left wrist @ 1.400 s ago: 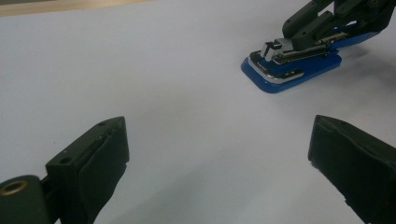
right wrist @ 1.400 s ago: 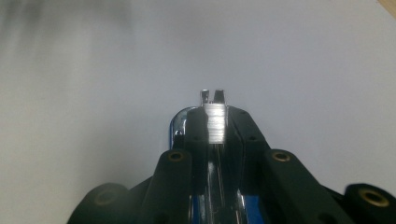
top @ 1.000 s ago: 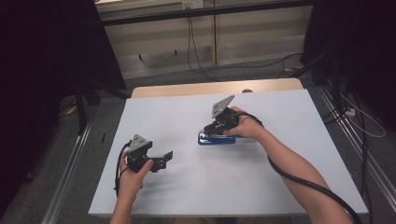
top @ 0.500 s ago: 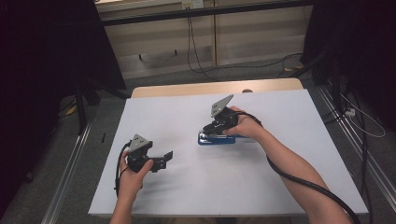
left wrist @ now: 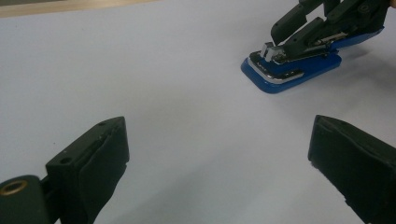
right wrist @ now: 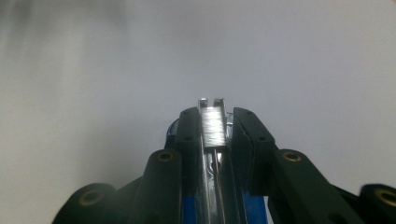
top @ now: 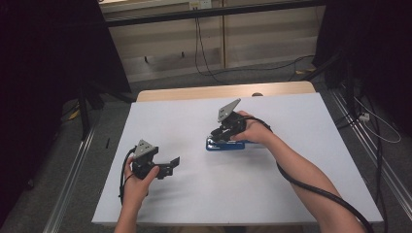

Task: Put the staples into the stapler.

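Note:
A blue stapler lies flat near the middle of the white table. My right gripper comes down on it from the right. The stapler's shiny metal staple rail sits between the jaws, whose pads lie close against its sides. These jaws have just been opening a little, with the rail still between them. My left gripper rests low at the table's front left, pointing toward the stapler. It is wide open with nothing between its fingers.
A strip of bare wooden tabletop shows beyond the white sheet. Metal rails run along the floor on both sides, and cables lie on the floor behind. White surface spreads between the two grippers.

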{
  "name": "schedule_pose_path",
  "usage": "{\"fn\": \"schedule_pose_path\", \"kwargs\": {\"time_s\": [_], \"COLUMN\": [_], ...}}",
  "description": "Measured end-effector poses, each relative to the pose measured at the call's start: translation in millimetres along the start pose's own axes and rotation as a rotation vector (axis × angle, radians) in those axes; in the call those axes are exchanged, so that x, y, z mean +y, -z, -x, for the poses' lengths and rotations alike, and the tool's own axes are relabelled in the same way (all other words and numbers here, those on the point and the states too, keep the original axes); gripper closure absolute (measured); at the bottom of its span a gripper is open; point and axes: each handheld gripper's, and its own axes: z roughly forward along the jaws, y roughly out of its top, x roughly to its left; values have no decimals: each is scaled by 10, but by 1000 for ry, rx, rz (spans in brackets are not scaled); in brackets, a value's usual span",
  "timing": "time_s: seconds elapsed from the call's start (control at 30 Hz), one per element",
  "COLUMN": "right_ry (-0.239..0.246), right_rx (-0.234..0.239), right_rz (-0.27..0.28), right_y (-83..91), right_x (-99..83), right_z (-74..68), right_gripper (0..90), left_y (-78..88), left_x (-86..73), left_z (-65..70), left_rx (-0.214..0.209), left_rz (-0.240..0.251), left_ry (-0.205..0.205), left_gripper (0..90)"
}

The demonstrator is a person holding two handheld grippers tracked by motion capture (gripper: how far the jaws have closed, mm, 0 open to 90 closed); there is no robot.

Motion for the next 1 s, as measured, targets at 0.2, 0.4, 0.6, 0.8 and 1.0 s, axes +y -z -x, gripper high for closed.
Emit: {"fn": "schedule_pose_path", "kwargs": {"time_s": [0.2,0.4,0.6,0.8,1.0], "right_ry": [-39,-82,-169,-220,-249], "right_rx": [-32,-69,-148,-214,-263], "right_rz": [44,75,108,100,108], "right_y": [164,383,564,705,826], "right_x": [-7,-83,-195,-309,-389], "right_z": [-24,-98,-153,-196,-263], "right_gripper": [671,597,450,355,298], "left_y": [-11,-33,-83,-106,-135], "left_x": [10,43,68,104,111], "left_z": [5,40,91,105,117], "left_rx": [-4,-17,-34,-45,-54], "left_rz": [2,2,5,9,9], "left_ry": [-2,-11,-15,-18,-17], "left_gripper": [55,55,54,54,54]}}
